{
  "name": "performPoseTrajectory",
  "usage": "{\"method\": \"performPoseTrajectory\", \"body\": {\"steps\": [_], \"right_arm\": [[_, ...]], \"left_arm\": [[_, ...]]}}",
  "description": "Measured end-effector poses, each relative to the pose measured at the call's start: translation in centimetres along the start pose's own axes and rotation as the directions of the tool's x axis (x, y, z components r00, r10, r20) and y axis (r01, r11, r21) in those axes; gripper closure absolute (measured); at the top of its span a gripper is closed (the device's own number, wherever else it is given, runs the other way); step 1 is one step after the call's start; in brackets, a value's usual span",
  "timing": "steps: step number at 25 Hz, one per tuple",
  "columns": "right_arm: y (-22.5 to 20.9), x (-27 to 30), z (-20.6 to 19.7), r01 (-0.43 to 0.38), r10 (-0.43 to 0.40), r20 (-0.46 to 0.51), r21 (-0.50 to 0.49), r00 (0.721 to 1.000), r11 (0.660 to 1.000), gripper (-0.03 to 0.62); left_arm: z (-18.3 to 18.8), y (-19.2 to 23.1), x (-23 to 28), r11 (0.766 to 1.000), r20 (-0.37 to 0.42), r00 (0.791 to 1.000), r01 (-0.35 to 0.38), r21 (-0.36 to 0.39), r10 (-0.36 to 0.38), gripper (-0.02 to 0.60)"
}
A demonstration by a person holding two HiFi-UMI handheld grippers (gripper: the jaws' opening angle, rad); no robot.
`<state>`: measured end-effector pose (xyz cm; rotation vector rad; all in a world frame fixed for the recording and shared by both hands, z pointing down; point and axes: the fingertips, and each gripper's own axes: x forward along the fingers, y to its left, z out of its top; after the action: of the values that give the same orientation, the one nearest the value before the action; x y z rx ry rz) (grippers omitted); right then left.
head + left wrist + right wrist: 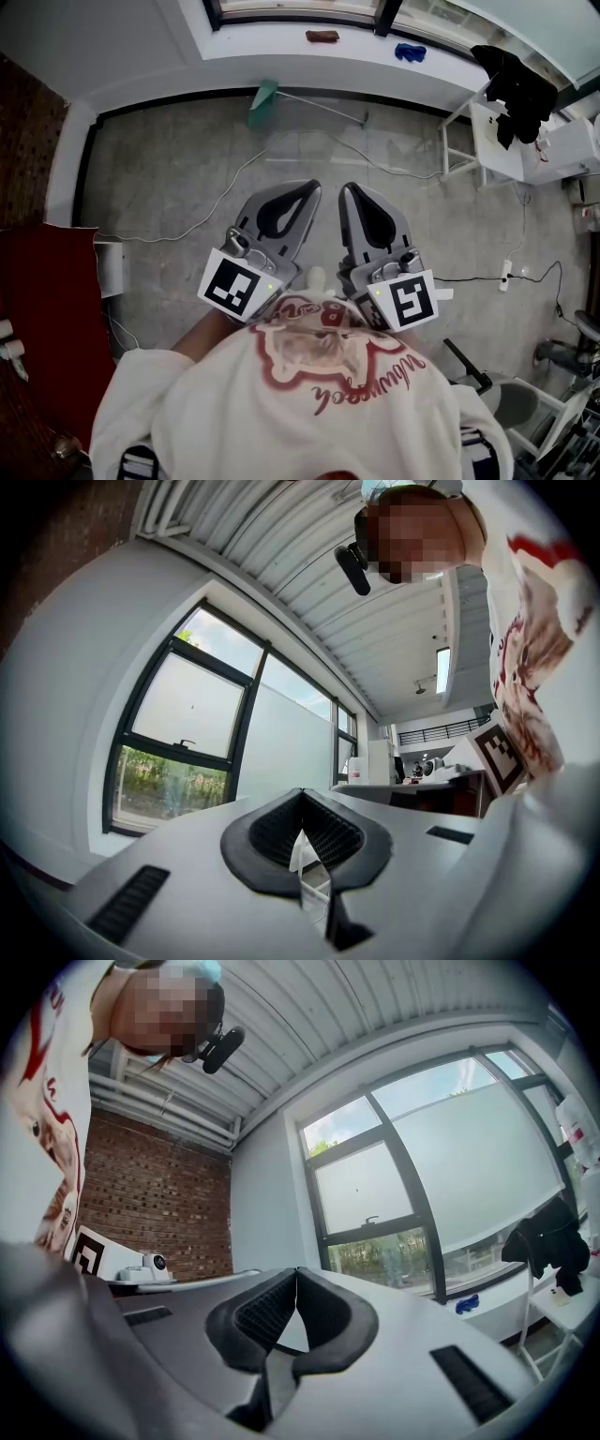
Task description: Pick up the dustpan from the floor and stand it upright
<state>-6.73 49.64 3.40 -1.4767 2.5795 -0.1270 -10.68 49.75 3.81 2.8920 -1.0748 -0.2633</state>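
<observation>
**Dustpan not yet approached**

Fingers were closed on nothing on both the left gripper [307, 187] and the right gripper [349, 190], likely idle before any reach. The green dustpan [263, 101] lay on the floor [178, 173], far off below the windowsill [281, 52].

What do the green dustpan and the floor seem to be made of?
Dustpan: probably plastic, by its even, matte green colour; the thin handle is too small to tell. Floor: looks like concrete or stone tile, grey, mottled, dull.

The person wears a white sweatshirt [211, 422] with red print [314, 352].
</observation>
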Motion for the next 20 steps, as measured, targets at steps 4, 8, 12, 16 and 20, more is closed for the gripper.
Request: {"method": "performPoseTrajectory", "body": {"steps": [4,8,12,16,20], "right_arm": [[-0.9,-0.6,0.0,0.009,-0.009,-0.002,0.004,1.0,1.0,0.569],[-1.6,-1.0,-0.2,-0.005,0.005,-0.009,0.016,1.0,1.0,0.569],[-2.1,-1.1,0.2,-0.033,0.033,-0.004,0.024,0.999,0.999,0.569],[-3.8,-1.9,0.0,-0.045,0.045,-0.003,0.028,0.999,0.999,0.569],[-5.8,-3.0,-1.3,-0.04,0.043,-0.048,0.046,0.998,0.998,0.569]], "left_arm": [[0.2,-0.4,0.2,0.999,0.014,1.0,-0.023,-0.023,0.024,0.563],[0.1,-1.0,0.8,1.0,0.015,1.0,-0.017,0.009,0.017,0.563],[-0.3,-1.3,1.6,0.999,0.009,0.999,-0.038,0.01,0.038,0.563],[-0.8,-1.9,2.8,0.998,0.008,0.998,-0.061,0.032,0.061,0.563],[-1.6,-2.6,3.5,0.996,-0.007,0.996,-0.085,0.04,0.085,0.563]]}}
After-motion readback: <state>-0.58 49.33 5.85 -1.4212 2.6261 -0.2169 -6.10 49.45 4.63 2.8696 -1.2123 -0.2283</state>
